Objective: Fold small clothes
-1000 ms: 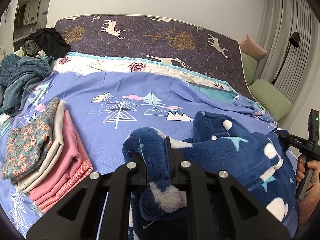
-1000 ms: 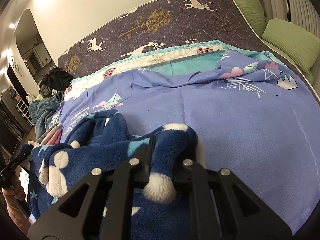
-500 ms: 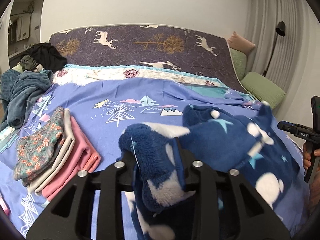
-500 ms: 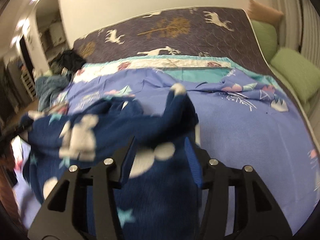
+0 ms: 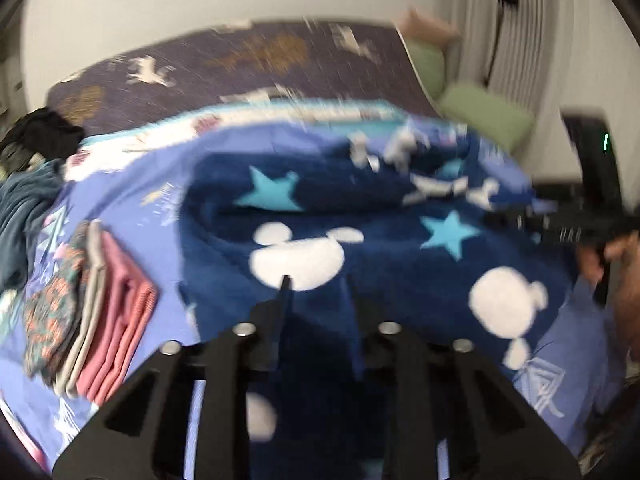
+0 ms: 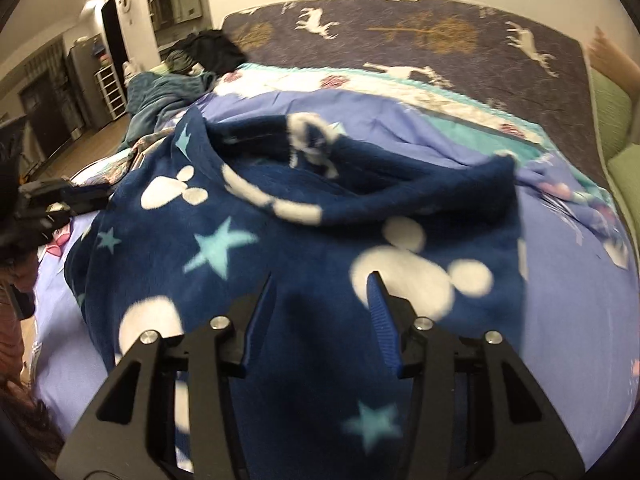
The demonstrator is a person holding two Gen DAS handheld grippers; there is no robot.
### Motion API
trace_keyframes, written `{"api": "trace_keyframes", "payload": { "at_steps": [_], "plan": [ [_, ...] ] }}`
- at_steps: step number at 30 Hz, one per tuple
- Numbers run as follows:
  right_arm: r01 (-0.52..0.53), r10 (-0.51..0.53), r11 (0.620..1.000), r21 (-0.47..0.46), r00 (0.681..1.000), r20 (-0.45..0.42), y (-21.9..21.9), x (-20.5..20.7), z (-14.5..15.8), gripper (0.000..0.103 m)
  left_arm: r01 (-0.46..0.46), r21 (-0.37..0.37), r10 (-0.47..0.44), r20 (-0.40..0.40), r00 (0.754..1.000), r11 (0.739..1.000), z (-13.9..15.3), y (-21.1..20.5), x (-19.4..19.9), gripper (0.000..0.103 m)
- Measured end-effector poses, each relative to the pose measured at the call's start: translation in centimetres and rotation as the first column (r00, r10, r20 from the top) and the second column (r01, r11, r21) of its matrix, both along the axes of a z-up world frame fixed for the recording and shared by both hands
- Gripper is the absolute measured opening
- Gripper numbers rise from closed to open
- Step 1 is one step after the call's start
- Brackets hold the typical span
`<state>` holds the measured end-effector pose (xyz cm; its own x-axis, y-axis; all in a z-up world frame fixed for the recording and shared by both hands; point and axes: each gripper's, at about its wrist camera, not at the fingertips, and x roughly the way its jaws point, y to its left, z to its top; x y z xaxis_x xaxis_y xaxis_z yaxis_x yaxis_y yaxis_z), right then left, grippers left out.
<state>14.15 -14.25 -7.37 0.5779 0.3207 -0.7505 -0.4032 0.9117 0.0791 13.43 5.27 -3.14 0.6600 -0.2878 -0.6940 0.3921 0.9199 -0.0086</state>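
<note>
— Black, both of them: the left tool [image 5: 316,292] has its jaws closing, and the navy fleece [image 5: 360,240] lies between them, though that view is too blurred to say if the pads bite.

— And the right tool [image 6: 322,292]?

— Its blue-padded fingers [image 6: 382,320] stand apart and are drawing together as well. The fleece runs under and between them, but I see no pad pressing on it, so it looks released.

— Where is the garment itself?

— Spread over the bed's lilac sheet [image 6: 568,300], near the edge where the person stands. White mouse-head shapes and pale blue stars cover it, and a cuffed sleeve [image 6: 304,136] curls across its far side.

— Anything beside it?

— On the left, a folded stack [image 5: 100,308]: pink at the bottom, beige above, a floral piece on top. It sits just beside the fleece. Further back, a heap of teal and black clothes [image 6: 176,80] rests at the corner, against the purple deer-print mattress [image 6: 440,32]. Green cushions [image 5: 480,116] sit on the far right.
</note>
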Motion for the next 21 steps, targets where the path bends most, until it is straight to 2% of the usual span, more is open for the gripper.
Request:
{"api": "trace_keyframes", "payload": {
  "at_steps": [2, 3, 5, 7, 8, 9, 10, 11, 13, 15, 16, 18, 19, 20, 21],
  "plan": [
    [-0.001, 0.001, 1.000, -0.008, 1.000, -0.029, 0.8, 2.4, -0.3, 0.040, 0.009, 0.061, -0.008, -0.011, 1.000, 0.998, -0.8, -1.3, 2.7, 0.023],
    [0.010, -0.011, 1.000, -0.019, 0.999, -0.033, 0.9, 3.7, -0.4, 0.038, -0.012, 0.125, 0.011, 0.009, 1.000, 0.992, -1.3, -1.9, 4.7, 0.024],
    [0.089, -0.086, 0.991, -0.097, 0.996, 0.034, 0.8, 6.8, -0.7, 0.037, -0.095, 0.240, 0.088, 0.039, 0.995, 0.966, -2.6, -2.3, 8.7, 0.026],
    [0.220, -0.210, 0.964, -0.146, 0.974, 0.081, -0.9, 9.8, -1.2, 0.035, -0.165, 0.252, 0.171, -0.003, 0.985, 0.954, -3.6, -1.2, 12.1, 0.027],
    [0.269, -0.262, 0.953, -0.138, 0.963, 0.065, -2.0, 10.5, -1.4, 0.034, -0.211, 0.239, 0.221, -0.014, 0.975, 0.948, -3.7, -0.2, 13.2, 0.027],
    [0.307, -0.304, 0.945, -0.112, 0.952, 0.048, -3.2, 10.8, -1.3, 0.034, -0.254, 0.235, 0.258, 0.012, 0.966, 0.938, -3.4, 0.7, 13.5, 0.029],
    [0.329, -0.327, 0.943, -0.059, 0.944, 0.038, -4.9, 10.5, -1.0, 0.034, -0.276, 0.226, 0.274, 0.039, 0.961, 0.934, -3.0, 1.3, 13.3, 0.041],
    [0.334, -0.332, 0.942, -0.028, 0.942, 0.040, -6.0, 10.1, -0.7, 0.044, -0.298, 0.191, 0.288, 0.077, 0.955, 0.935, -2.3, 2.5, 12.8, 0.061],
    [0.360, -0.360, 0.933, 0.005, 0.932, 0.039, -8.8, 9.2, -0.5, 0.055, -0.323, 0.123, 0.316, 0.079, 0.946, 0.938, -1.7, 4.6, 12.3, 0.077],
    [0.397, -0.397, 0.917, 0.038, 0.918, -0.003, -11.3, 9.4, -0.6, 0.057, -0.321, 0.030, 0.322, -0.018, 0.947, 0.947, -1.8, 6.8, 13.2, 0.079],
    [0.405, -0.400, 0.910, 0.091, 0.914, -0.067, -13.0, 10.0, -1.0, 0.065, -0.320, -0.012, 0.318, -0.074, 0.945, 0.947, -2.1, 7.6, 13.9, 0.079],
    [0.399, -0.372, 0.900, 0.173, 0.912, -0.171, -14.4, 11.8, -1.8, 0.069, -0.323, -0.125, 0.291, -0.222, 0.931, 0.938, -3.5, 8.7, 16.0, 0.079],
    [0.414, -0.366, 0.882, 0.226, 0.902, -0.227, -15.4, 12.8, -2.5, 0.069, -0.314, -0.170, 0.262, -0.272, 0.926, 0.934, -4.0, 8.5, 16.2, 0.076],
    [0.419, -0.356, 0.872, 0.253, 0.898, -0.260, -15.8, 13.4, -3.0, 0.071, -0.302, -0.220, 0.227, -0.310, 0.923, 0.927, -4.5, 8.3, 17.0, 0.056],
    [0.407, -0.321, 0.869, 0.281, 0.897, -0.305, -15.9, 14.3, -3.8, 0.071, -0.286, -0.227, 0.208, -0.312, 0.927, 0.931, -4.7, 8.0, 17.5, 0.039]
  ]
}}
